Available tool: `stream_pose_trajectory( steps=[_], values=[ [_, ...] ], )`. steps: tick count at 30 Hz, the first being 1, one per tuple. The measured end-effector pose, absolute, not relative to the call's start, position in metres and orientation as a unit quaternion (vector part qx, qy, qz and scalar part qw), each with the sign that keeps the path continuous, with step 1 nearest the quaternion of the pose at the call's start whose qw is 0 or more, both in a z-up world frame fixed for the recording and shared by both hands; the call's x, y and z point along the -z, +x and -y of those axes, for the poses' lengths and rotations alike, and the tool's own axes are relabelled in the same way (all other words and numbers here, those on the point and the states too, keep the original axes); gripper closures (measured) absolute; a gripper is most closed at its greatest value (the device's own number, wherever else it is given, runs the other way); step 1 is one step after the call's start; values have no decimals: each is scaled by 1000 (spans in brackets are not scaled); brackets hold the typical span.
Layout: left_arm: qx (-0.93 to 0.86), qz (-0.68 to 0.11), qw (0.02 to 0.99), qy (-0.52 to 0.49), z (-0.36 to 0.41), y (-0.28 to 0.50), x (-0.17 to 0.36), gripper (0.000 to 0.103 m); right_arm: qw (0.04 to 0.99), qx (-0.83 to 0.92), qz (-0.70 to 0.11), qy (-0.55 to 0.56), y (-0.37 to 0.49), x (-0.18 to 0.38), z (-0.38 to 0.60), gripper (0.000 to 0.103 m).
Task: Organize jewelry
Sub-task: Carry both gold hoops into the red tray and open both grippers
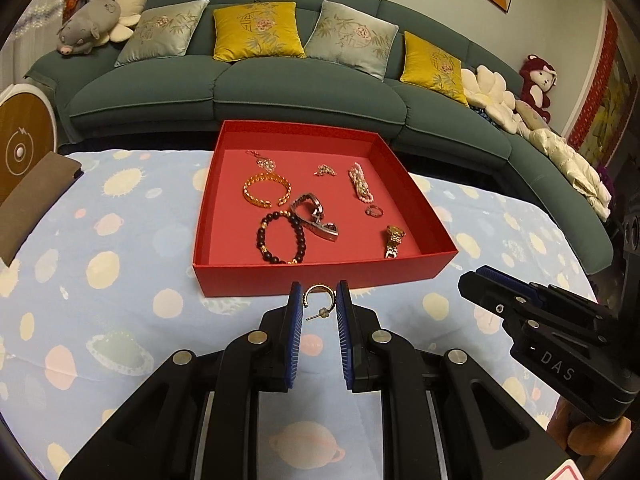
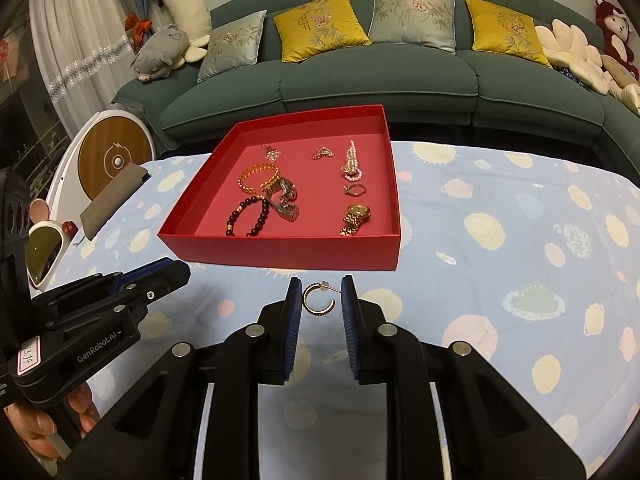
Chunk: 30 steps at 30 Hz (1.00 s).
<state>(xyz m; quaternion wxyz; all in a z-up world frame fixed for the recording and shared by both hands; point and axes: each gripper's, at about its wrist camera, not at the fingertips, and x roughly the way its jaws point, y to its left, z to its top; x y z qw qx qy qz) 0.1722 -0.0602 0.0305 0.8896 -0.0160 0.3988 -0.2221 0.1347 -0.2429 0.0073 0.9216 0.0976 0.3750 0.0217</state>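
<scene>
A red tray [image 1: 320,278] [image 2: 280,250] sits on the planet-print cloth and holds several pieces: a gold bangle [image 1: 265,191], a dark bead bracelet [image 1: 281,237], a silver watch [image 1: 314,216], a gold watch [image 1: 393,240], a pearl strand [image 1: 360,182] and a ring [image 1: 374,211]. In front of the tray, a gold hoop earring [image 1: 318,300] lies between the open fingers of my left gripper [image 1: 319,304]. Another gold hoop earring [image 2: 318,300] lies between the open fingers of my right gripper [image 2: 322,300]. Neither gripper is closed on its earring.
A green sofa [image 1: 280,92] with cushions stands behind the table. A brown pouch [image 1: 28,204] lies at the table's left edge, next to a round white-and-wood device [image 2: 114,158]. White-framed sunglasses [image 2: 42,252] lie at the left in the right wrist view.
</scene>
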Motion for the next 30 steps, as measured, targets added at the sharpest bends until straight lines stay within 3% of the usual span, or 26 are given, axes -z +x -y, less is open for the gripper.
stream_pose_trajectory(
  steps=[30],
  values=[
    [207, -377, 902, -25, 82, 169, -68, 89, 938, -35, -325, 118, 126, -55, 232, 84]
  ],
)
